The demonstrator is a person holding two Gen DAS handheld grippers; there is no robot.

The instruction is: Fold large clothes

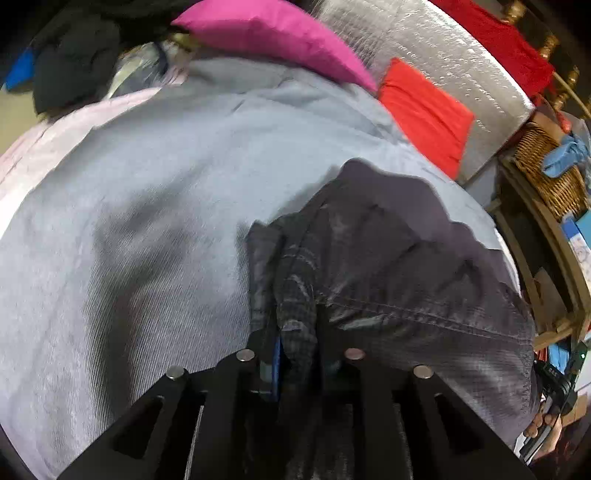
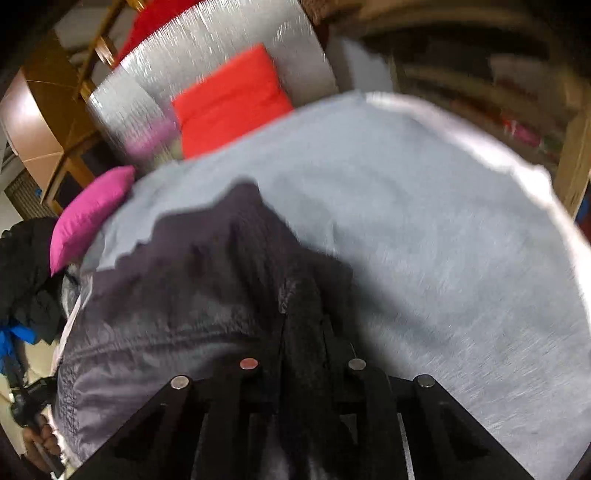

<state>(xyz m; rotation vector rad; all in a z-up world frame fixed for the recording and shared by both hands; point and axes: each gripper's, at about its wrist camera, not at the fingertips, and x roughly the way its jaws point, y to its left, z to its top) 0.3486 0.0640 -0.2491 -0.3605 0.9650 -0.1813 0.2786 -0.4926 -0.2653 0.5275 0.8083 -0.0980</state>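
Note:
A dark grey garment [image 1: 399, 266] with a stitched seam hangs over the light blue-grey bed cover [image 1: 147, 206]. My left gripper [image 1: 295, 332] is shut on a bunched edge of it, cloth pinched between the jaws. In the right wrist view the same dark garment [image 2: 192, 280] spreads to the left, and my right gripper [image 2: 303, 325] is shut on another bunched edge of it above the bed cover [image 2: 443, 236]. The garment is stretched between the two grippers. The fingertips are hidden by cloth.
A pink pillow [image 1: 280, 33] and a red pillow [image 1: 424, 114] lie at the head of the bed by a silver padded headboard [image 1: 443, 55]. A wicker basket [image 1: 546, 166] and shelves stand to the right. Dark clothes [image 2: 26, 273] pile at the bed's side.

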